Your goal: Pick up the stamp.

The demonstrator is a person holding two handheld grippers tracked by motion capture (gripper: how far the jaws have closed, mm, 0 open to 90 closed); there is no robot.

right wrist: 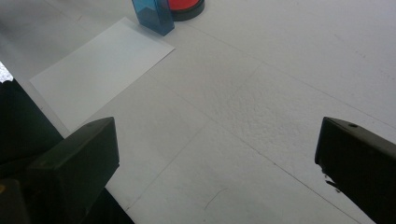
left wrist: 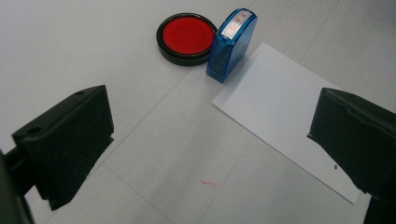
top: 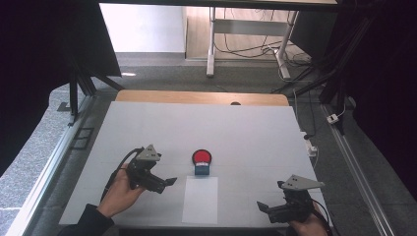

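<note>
In the high view, the stamp (top: 201,169) stands upright on the tabletop (top: 255,132), touching the near edge of the red ink pad (top: 202,157) and just beyond the far edge of the paper (top: 200,199). The left hand-held gripper (top: 170,181) hovers to the stamp's left with nothing in it; the right hand-held gripper (top: 259,206) hangs well off to the stamp's right, also free.

In the left gripper view, the jaws stand wide apart and aim toward the stamp (left wrist: 231,44). A good grasp would probably close across its narrow blue sides, low enough not to tip it onto the pad (left wrist: 187,38).

In the right gripper view, the jaws are likewise spread, and the stamp (right wrist: 152,15) and pad (right wrist: 187,8) are cut off by the top edge. The label on the stamp is too small to read.
</note>
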